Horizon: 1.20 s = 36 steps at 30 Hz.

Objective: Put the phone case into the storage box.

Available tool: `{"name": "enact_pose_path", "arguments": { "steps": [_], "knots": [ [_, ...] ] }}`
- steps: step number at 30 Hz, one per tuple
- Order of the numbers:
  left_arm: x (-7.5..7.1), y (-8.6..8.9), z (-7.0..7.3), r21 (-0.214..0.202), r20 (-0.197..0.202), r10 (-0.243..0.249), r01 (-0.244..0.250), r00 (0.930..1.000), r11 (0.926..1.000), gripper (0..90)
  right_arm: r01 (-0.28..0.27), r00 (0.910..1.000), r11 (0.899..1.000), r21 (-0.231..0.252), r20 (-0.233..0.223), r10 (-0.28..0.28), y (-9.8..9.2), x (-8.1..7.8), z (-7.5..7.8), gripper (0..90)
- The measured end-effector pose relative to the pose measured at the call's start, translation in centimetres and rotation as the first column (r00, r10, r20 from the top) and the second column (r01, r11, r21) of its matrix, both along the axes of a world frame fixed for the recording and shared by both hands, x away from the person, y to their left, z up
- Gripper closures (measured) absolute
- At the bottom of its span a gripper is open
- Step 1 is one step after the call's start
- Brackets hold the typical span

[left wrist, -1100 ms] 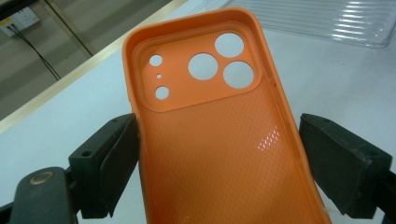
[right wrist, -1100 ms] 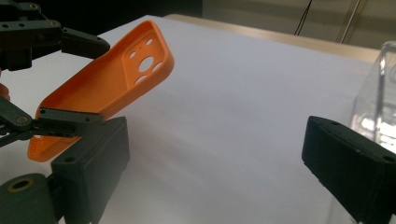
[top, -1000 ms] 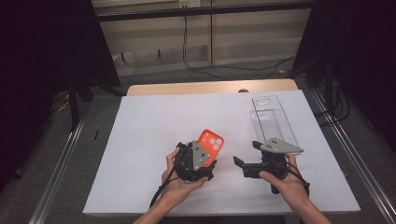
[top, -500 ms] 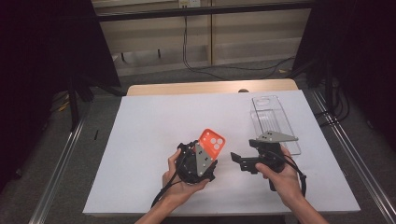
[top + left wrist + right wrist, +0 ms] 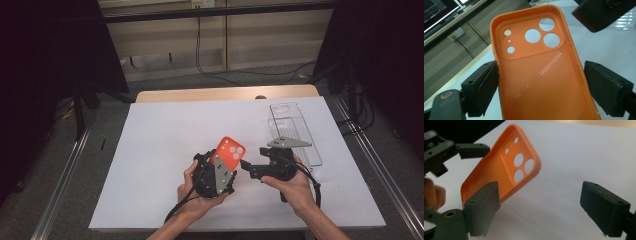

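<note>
An orange phone case with round camera holes stands tilted above the white sheet, and my left gripper is shut on its lower half. In the left gripper view the black pads press both long edges of the case, hollow side toward the camera. My right gripper points left at the case, just to its right. Its jaws have just been closing a little, are still wide apart, and have nothing between them. The case shows beyond the left jaw.
A clear plastic tray lies at the right back of the white sheet, behind my right hand. The wooden table edge runs along the back. Metal rails flank the table.
My right gripper has moved left and slightly up, from beside the clear tray to close by the orange case. The left gripper has kept the case in about the same place.
</note>
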<state>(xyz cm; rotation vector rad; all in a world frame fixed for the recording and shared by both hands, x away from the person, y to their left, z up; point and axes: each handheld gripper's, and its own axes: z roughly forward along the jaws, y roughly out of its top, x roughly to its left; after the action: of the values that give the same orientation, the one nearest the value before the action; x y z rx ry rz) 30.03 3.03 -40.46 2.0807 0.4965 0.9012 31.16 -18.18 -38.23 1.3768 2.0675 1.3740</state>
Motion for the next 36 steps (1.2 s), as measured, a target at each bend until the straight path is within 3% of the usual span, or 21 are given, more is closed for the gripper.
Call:
{"name": "enact_pose_path", "arguments": {
  "steps": [5, 6, 7, 9, 11, 12, 13, 16, 20, 21, 22, 23, 30, 36],
  "knots": [
    [-0.3, -0.6, -0.2, -0.004, 0.011, -0.014, 0.014, 0.9998, 0.9999, 14.3, 0.002, 0.9991, 0.999, 0.043, -0.041, 0.000, -0.2, -0.2, 0.4, 21.5],
    [-0.4, -0.6, -0.2, 0.001, 0.016, -0.017, 0.017, 0.9997, 0.9999, 14.3, 0.005, 0.9971, 0.997, 0.075, -0.077, 0.001, -0.3, -0.2, 0.6, 22.5],
    [-0.4, -0.7, -0.2, 0.004, 0.011, -0.020, 0.019, 0.9997, 0.9998, 14.3, 0.006, 0.9959, 0.996, 0.087, -0.090, 0.002, -0.4, -0.1, 0.7, 29.2],
    [-0.4, -0.7, -0.2, 0.008, 0.017, -0.018, 0.018, 0.9997, 0.9998, 14.3, 0.009, 0.9966, 0.997, 0.074, -0.082, -0.003, -0.4, -0.1, 0.8, 29.1],
    [-0.4, -0.7, -0.2, 0.003, 0.011, -0.016, 0.016, 0.9998, 0.9999, 14.3, 0.017, 0.9944, 0.996, 0.084, -0.106, -0.008, -0.5, 0.1, 0.9, 33.0],
    [-0.3, -0.7, -0.3, 0.008, 0.011, -0.016, 0.016, 0.9998, 0.9998, 14.3, 0.013, 0.9916, 0.996, 0.089, -0.129, -0.002, -0.4, 0.3, 0.9, 42.9],
    [-0.3, -0.8, -0.3, 0.008, 0.006, -0.016, 0.016, 0.9999, 0.9998, 14.3, 0.013, 0.9916, 0.996, 0.089, -0.129, -0.002, -0.4, 0.3, 0.9, 42.9],
    [-0.3, -0.8, -0.4, 0.018, 0.002, -0.018, 0.017, 0.9998, 0.9997, 14.4, 0.049, 0.9740, 0.994, 0.102, -0.225, -0.025, 0.0, 0.6, 1.2, 51.7],
    [-0.3, -0.9, -0.4, 0.030, 0.003, -0.020, 0.020, 0.9998, 0.9994, 14.4, 0.066, 0.9708, 0.993, 0.093, -0.236, -0.043, 0.3, 0.8, 1.3, 59.8],
    [-0.3, -0.9, -0.5, 0.030, 0.001, -0.019, 0.019, 0.9998, 0.9994, 14.4, 0.073, 0.9682, 0.992, 0.099, -0.246, -0.046, 0.4, 0.8, 1.4, 60.1],
    [-0.3, -0.9, -0.5, 0.033, 0.004, -0.018, 0.018, 0.9998, 0.9993, 14.4, 0.075, 0.9598, 0.993, 0.093, -0.277, -0.047, 0.4, 1.1, 1.4, 61.9],
    [-0.3, -0.9, -0.5, 0.031, 0.002, -0.016, 0.016, 0.9999, 0.9994, 14.4, 0.075, 0.9598, 0.993, 0.093, -0.277, -0.047, 0.4, 1.1, 1.4, 61.9],
    [-0.4, -1.0, -0.4, 0.033, 0.012, -0.021, 0.020, 0.9997, 0.9992, 14.5, 0.083, 0.9378, 0.991, 0.101, -0.344, -0.043, 0.5, 1.9, 1.1, 63.7],
    [-0.5, -1.0, -0.4, 0.037, 0.024, -0.017, 0.016, 0.9996, 0.9992, 14.5, 0.113, 0.9323, 0.986, 0.120, -0.356, -0.064, 0.3, 2.1, 1.1, 70.4]
  ]
}}
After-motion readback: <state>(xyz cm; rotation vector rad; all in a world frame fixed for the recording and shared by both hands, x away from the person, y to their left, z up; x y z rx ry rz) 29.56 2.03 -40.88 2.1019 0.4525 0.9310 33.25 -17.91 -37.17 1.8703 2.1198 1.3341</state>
